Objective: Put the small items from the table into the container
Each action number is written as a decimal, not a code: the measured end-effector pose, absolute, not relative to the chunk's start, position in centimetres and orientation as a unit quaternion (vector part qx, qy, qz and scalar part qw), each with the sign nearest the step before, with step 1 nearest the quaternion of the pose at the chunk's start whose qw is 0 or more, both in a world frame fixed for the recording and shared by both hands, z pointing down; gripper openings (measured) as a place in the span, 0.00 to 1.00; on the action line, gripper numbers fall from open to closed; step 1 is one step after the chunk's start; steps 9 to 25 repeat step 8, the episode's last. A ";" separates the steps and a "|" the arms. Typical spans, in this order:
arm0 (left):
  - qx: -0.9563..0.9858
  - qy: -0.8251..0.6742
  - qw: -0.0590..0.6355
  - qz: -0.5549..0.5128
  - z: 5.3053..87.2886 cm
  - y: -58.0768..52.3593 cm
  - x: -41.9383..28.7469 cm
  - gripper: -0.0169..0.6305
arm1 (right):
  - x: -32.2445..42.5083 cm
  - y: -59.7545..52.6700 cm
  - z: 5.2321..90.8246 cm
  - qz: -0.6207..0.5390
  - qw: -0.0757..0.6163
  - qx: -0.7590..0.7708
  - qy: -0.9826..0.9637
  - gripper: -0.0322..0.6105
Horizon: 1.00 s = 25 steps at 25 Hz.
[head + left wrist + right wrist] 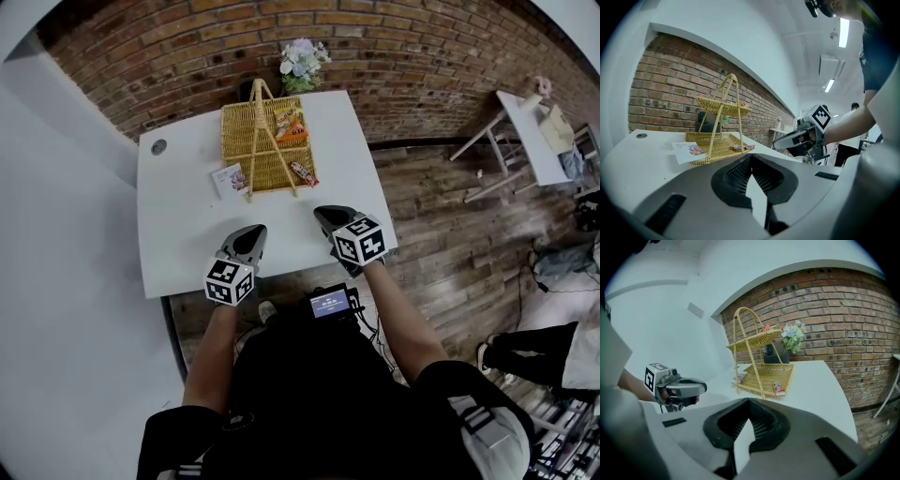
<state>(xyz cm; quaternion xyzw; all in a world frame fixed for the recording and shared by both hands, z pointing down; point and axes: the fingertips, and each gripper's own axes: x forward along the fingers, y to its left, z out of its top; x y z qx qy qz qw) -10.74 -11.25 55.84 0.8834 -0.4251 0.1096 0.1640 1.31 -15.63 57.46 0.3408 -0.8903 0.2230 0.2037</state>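
The small card [230, 178] with a pink picture is the one item that looks left out. It lies flat on the white worktop [187, 225], touching the left edge of the basket [246, 141]. The basket is woven, with two trays and a tall handle, and it stands at the back of the worktop, near the flowers [302, 61]. An orange packet [292, 124] is in the top tray. A red and white snack bar [303, 172] rests right on the right edge of the bottom tray.

Nearer to the person, the left tongs [255, 232] are pressed together and pinch nothing. The right tongs [324, 212] are pressed together too, and they are empty as well. Both point at the basket from the near side of the worktop, well apart from the card.

Some things could go wrong from here. The card is thin and flat, so shut tongs would only push it along, and it may slide under the basket or off the worktop. The tongs must spread first. The basket looks light, so a bump on its handle could tip it and spill the packet. The snack bar sits so close to the rim that a small shake might make it slip out.
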 end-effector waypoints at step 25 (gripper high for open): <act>0.883 -0.427 0.163 0.111 55.5 -11.4 -10.9 0.04 | 1.2 -15.8 57.2 0.218 0.207 0.335 -0.893 0.07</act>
